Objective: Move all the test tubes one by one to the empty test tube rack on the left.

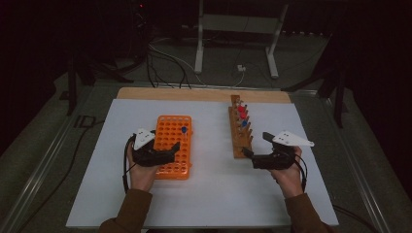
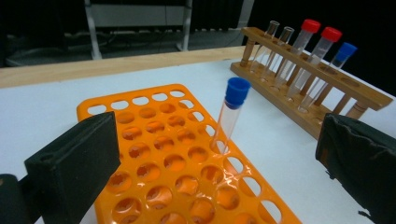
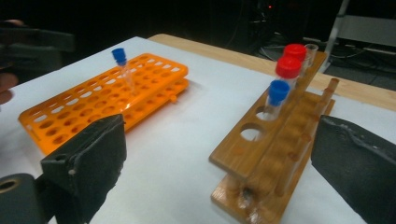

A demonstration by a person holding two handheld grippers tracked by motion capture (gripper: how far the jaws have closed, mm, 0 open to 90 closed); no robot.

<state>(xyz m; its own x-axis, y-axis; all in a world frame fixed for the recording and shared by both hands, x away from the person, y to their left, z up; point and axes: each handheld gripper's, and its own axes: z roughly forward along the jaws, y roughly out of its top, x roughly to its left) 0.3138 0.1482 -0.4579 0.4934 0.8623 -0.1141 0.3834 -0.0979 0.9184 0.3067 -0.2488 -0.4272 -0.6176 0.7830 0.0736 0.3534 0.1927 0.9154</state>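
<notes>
Blue-capped tube (image 2: 231, 116) seated in orange rack (image 2: 159, 140)
L gripper (image 1: 167, 151) jaws wide, nothing btwn; R gripper (image 1: 255, 150) jaws wide, empty, beside wooden rack (image 1: 240, 128) on desk (image 1: 218, 189)

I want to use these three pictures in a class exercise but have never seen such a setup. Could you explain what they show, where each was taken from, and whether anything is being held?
A person sits at a white table holding a hand-held tool in each hand: the left tool and the right tool. One picture looks down from above; the other two come from cameras riding on each tool, with its two black jaws at the bottom corners. On the table lie an orange tube rack with one blue-capped test tube standing in it, and a wooden tube rack holding two red-capped, one blue-capped and two uncapped tubes. Both tools are open; neither holds anything.
</notes>
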